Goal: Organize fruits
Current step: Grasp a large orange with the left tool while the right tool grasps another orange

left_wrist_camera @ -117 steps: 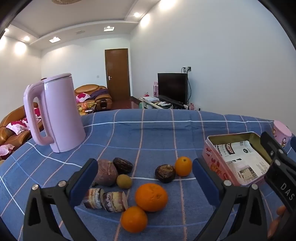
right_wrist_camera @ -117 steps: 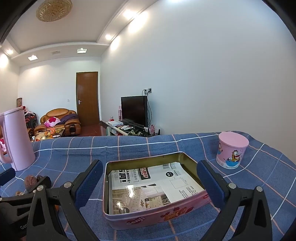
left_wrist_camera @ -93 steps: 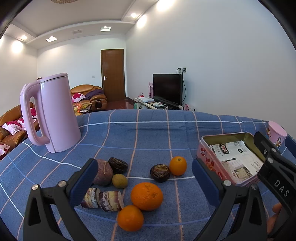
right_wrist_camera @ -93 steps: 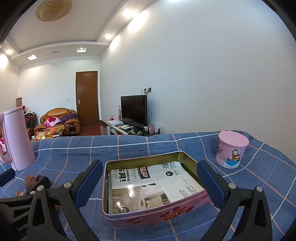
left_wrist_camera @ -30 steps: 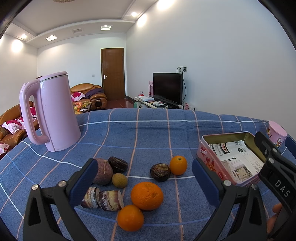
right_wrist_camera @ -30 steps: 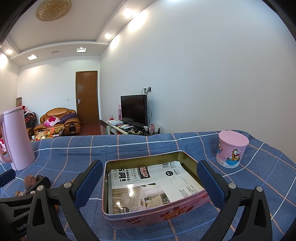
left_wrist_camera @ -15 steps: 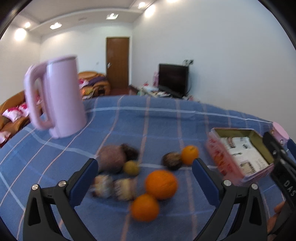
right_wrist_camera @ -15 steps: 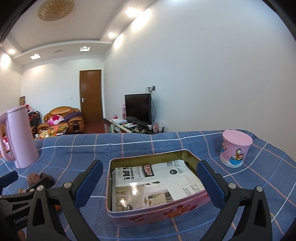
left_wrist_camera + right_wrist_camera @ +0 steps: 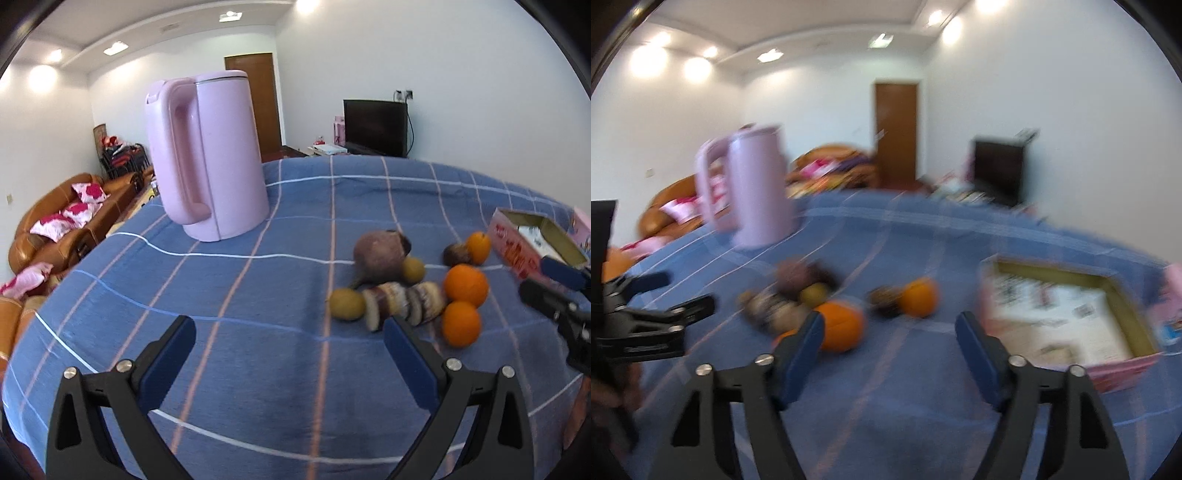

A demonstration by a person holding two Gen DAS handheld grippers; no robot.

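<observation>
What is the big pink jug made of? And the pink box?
The pink jug looks like smooth matte plastic, with a thin metal-looking rim on top. The pink box is probably a painted metal tin: its inside walls look dull gold. Paper lines its bottom.

A table covered with a blue checked cloth [image 9: 258, 288] carried everything. On it stood a pink kettle [image 9: 207, 155] toward the back left, and a cluster of fruit lay to the right of it: three oranges [image 9: 466, 285], a brownish round fruit [image 9: 378, 256], small green fruits [image 9: 347, 303] and striped slices [image 9: 402, 301]. An open pink tin [image 9: 532, 243], lined with printed paper, sat at the far right.
</observation>
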